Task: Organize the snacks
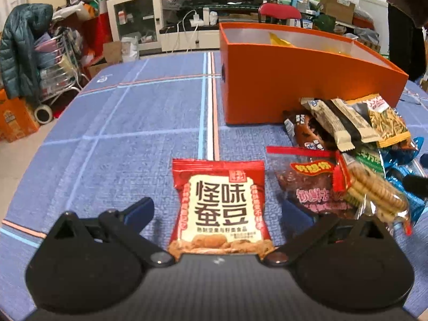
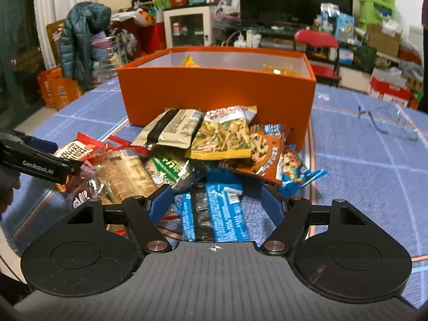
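Observation:
A red and cream broad-bean snack packet (image 1: 219,208) lies flat on the blue tablecloth between the fingers of my open left gripper (image 1: 216,211). A pile of snack packets (image 1: 353,155) lies to its right, in front of an orange box (image 1: 294,85). In the right wrist view my right gripper (image 2: 216,203) is open, its fingers either side of a blue wrapped packet (image 2: 214,211) at the near edge of the pile (image 2: 203,144). The orange box (image 2: 214,93) stands behind the pile with yellow packets (image 2: 278,69) inside. The left gripper (image 2: 40,163) shows at the far left.
The table (image 1: 120,139) has a blue checked cloth. A pair of glasses (image 2: 385,120) lies on the cloth to the right of the box. A red chair (image 2: 318,45), shelves, a jacket and household clutter stand beyond the table's far edge.

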`<state>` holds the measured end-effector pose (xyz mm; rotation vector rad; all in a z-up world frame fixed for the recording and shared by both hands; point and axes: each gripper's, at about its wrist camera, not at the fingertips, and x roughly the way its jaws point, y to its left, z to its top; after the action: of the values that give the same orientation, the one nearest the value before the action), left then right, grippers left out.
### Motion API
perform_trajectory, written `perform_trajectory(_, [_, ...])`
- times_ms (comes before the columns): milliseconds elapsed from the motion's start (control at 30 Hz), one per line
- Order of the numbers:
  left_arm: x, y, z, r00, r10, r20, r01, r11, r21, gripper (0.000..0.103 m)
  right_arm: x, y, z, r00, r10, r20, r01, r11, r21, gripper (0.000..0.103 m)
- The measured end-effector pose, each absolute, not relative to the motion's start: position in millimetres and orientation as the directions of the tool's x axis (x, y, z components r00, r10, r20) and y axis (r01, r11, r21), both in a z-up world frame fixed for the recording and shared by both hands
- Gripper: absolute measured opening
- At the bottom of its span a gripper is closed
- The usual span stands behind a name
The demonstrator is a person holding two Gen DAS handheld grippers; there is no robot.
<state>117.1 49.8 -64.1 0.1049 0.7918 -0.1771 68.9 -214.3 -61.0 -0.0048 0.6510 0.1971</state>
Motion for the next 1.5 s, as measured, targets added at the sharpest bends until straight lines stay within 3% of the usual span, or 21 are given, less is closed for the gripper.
perform_trajectory(633, [132,50,-70,0.678,-0.116,-0.726,0.183,0.983,0.014,0.101,80,-204,-81,0.712,0.174,-0.680,-0.212,0.977,0.028,0.062])
perform_trajectory(1067, [137,54,-78,0.671,-0.023,-0.741,0.082,0.996,0.044,0.102,83,-201,-83,0.717,0.162,-0.677,-0.212,0.977,0.010,0.062])
perform_trajectory(1500, [136,55,-79,0.671,-0.030,-0.741,0.074,0.997,0.026,0.102,86,-200,-83,0.720,0.155,-0.676,-0.205,0.979,0.006,0.062])
